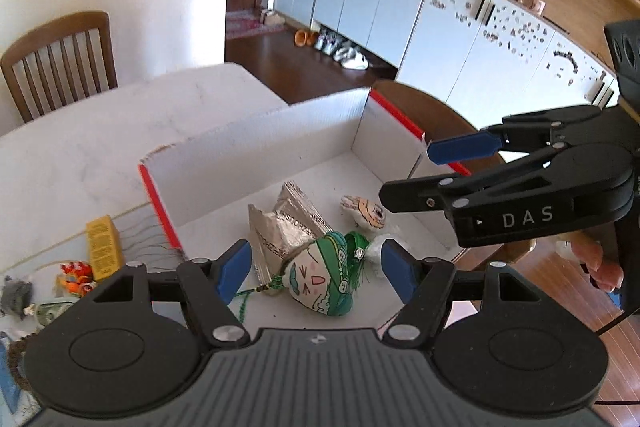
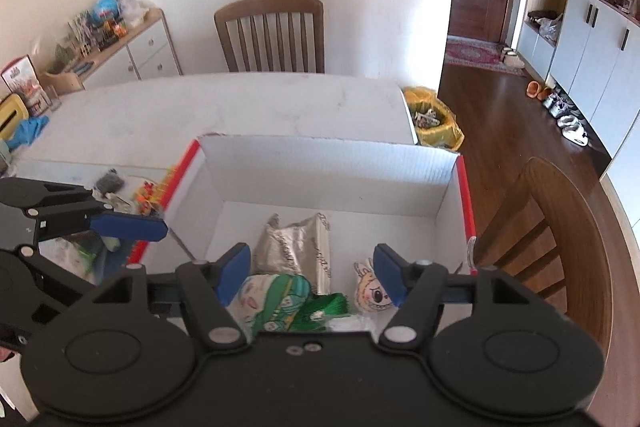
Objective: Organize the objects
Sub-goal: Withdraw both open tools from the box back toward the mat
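a green-and-white painted pouch [image 1: 320, 281] with a tassel is seen lying on the floor of the white cardboard box [image 1: 280, 135], near its near edge. just beyond it a crumpled silver foil bag [image 1: 280, 223] lies, and to the right a small cartoon figure [image 1: 366, 213]. both the left gripper [image 1: 316, 273] and right gripper [image 2: 312, 273] are held above the box with jaws apart, nothing gripped. small items are scattered on the table [image 2: 240, 103] left of the box.

We read "DAS" in pale capitals on the black side of the right gripper [image 1: 436, 175]. The silver foil packet [image 1: 288, 227] carries a line of printed characters along its edge, too skewed for us to make out. The yellow box [image 1: 104, 247] has print too small to read.
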{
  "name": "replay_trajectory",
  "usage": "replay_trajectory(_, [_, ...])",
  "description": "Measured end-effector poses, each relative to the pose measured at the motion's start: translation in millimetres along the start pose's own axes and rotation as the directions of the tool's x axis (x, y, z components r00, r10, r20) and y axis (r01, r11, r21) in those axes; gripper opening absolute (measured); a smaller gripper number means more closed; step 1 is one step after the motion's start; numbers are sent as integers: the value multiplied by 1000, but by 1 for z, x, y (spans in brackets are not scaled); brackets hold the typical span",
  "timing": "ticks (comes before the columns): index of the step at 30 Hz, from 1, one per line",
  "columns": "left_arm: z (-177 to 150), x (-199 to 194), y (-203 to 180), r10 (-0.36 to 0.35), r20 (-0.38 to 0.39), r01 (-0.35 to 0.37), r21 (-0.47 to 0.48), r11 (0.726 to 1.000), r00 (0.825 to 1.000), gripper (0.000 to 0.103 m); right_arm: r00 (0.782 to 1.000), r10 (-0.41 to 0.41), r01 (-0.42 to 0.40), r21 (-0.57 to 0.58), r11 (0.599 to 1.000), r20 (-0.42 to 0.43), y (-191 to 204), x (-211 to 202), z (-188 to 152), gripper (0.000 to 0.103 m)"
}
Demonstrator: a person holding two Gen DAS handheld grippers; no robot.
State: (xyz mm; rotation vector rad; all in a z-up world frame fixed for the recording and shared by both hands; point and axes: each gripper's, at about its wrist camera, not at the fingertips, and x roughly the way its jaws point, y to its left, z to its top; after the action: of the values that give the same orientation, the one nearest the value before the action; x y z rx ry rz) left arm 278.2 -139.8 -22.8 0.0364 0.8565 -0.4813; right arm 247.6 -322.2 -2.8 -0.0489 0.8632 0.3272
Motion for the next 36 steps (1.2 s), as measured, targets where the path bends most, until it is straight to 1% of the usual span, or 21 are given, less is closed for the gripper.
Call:
replay_trajectory(5, [-5, -24, 5, 16, 44, -16, 9, 1000, 999, 71, 999, 4, -5, 16, 1000, 48, 12, -16, -2, 71])
replay_trajectory(8, [-9, -37, 10, 21, 63, -21, 11, 1000, 998, 77, 998, 7, -9, 26, 1000, 70, 20, -23, -3, 72])
replay_trajectory(13, [-16, -58, 22, 13, 92, -13, 5, 1000, 996, 79, 995, 3, -5, 25, 1000, 101, 36, -33, -6, 76])
replay_trajectory(15, [-19, -65, 28, 18, 101, -18, 0, 1000, 995, 83, 994, 2, -6, 32, 999, 112, 45, -36, -9, 78])
replay_trajectory(18, [-25, -74, 37, 28, 112, -27, -13, 1000, 993, 83, 992, -3, -2, 41, 999, 125, 54, -40, -11, 81])
replay_trajectory(20, [-29, -80, 46, 35, 118, -31, -32, 999, 992, 84, 992, 0, -7, 47, 999, 130, 61, -40, -11, 86])
replay_trajectory(22, [-32, -86, 54, 42, 121, -36, -48, 998, 992, 84, 991, -1, -6, 52, 999, 136, 69, -40, -12, 87])
replay_trajectory(26, [-41, -96, 70, 54, 131, -46, -66, 997, 990, 87, 989, 4, -14, 64, 998, 149, 84, -39, -14, 95])
replay_trajectory(28, [-45, -99, 79, 59, 131, -48, -82, 995, 990, 90, 987, 7, -18, 68, 998, 160, 92, -40, -15, 99])
replay_trajectory(29, [-47, -101, 84, 60, 132, -48, -90, 995, 989, 94, 986, 8, -20, 71, 997, 164, 95, -39, -15, 102])
replay_trajectory(30, [-49, -103, 88, 61, 136, -48, -96, 994, 989, 97, 986, 8, -20, 74, 997, 168, 99, -39, -15, 102])
replay_trajectory(36, [-62, -113, 114, 87, 156, -68, -126, 990, 984, 102, 986, 19, -33, 85, 996, 165, 121, -32, -15, 102])
